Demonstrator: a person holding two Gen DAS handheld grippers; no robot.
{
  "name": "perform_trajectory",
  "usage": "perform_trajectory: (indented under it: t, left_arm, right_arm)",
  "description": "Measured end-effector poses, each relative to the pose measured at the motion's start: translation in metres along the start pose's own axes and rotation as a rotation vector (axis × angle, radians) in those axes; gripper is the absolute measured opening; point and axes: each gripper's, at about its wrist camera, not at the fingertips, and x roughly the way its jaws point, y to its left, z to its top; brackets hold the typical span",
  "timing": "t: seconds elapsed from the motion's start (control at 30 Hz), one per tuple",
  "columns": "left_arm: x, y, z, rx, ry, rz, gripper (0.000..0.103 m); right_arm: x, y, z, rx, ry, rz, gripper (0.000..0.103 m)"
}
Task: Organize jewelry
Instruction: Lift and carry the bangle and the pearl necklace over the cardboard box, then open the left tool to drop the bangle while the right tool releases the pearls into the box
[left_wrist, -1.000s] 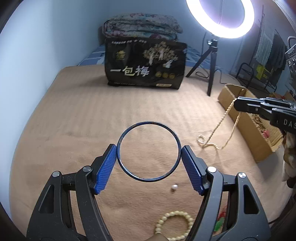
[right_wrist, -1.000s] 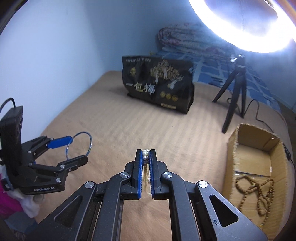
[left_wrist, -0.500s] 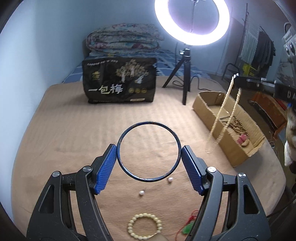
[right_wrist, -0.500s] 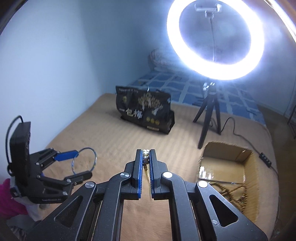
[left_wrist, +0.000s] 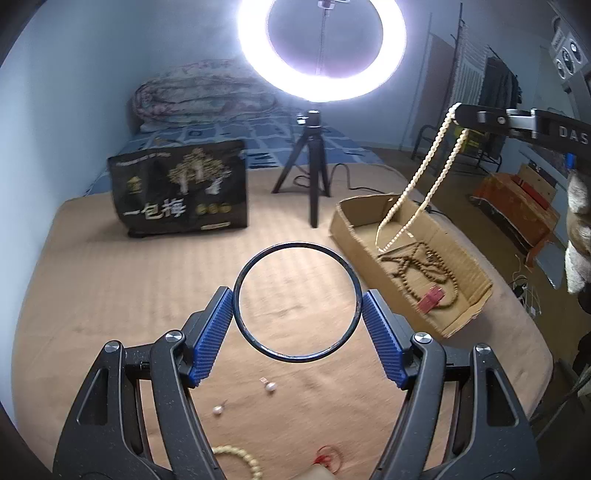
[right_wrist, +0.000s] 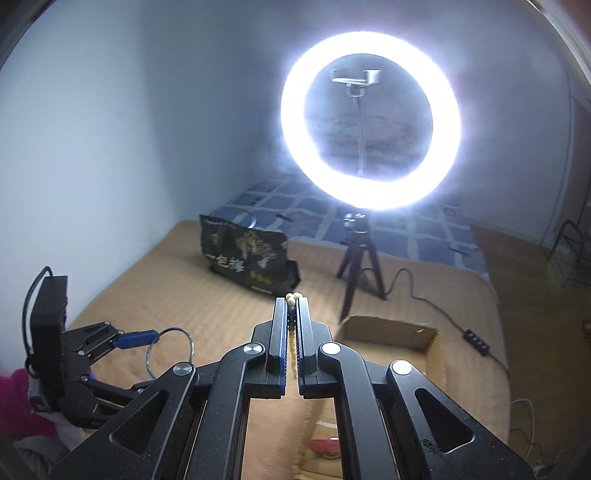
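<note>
My left gripper (left_wrist: 297, 308) is shut on a dark blue bangle (left_wrist: 295, 246), held upright above the tan bed cover; it also shows in the right wrist view (right_wrist: 147, 341). My right gripper (right_wrist: 293, 304) is shut on a cream bead necklace (right_wrist: 293, 298). In the left wrist view the right gripper (left_wrist: 458, 112) is high at the right, and the necklace (left_wrist: 421, 177) hangs from it with its lower end over the cardboard box (left_wrist: 354, 229), which holds a brown bead strand (left_wrist: 424, 266).
Two loose pearls (left_wrist: 270, 387) and a cream bead bracelet (left_wrist: 240, 458) lie on the cover below my left gripper. A black bag (left_wrist: 181, 192) and a ring light on a tripod (left_wrist: 314, 177) stand at the back. The bed edge runs along the right.
My right gripper has lifted the cream necklace off the cover and carried it up and right over the box. My left gripper has risen with the bangle held.
</note>
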Motion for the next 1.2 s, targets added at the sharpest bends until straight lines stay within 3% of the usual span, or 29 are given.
perform_trajectory:
  t: [0.33, 0.6, 0.87, 1.2]
  left_arm:
    - [0.031, -0.043, 0.026, 0.034, -0.001, -0.053, 0.073]
    - [0.066, -0.082, 0.024, 0.076, 0.002, -0.082, 0.073]
    - [0.097, -0.111, 0.030, 0.110, 0.027, -0.116, 0.073]
    - [0.125, -0.116, 0.028, 0.094, 0.084, -0.129, 0.073]
  right_arm:
    - [0.007, -0.052, -0.004, 0.037, 0.016, -0.091, 0.003]
    - [0.029, -0.093, -0.010, 0.086, 0.052, -0.149, 0.003]
    - [0.056, -0.124, -0.028, 0.136, 0.096, -0.165, 0.003]
    - [0.082, -0.142, -0.048, 0.177, 0.147, -0.147, 0.003]
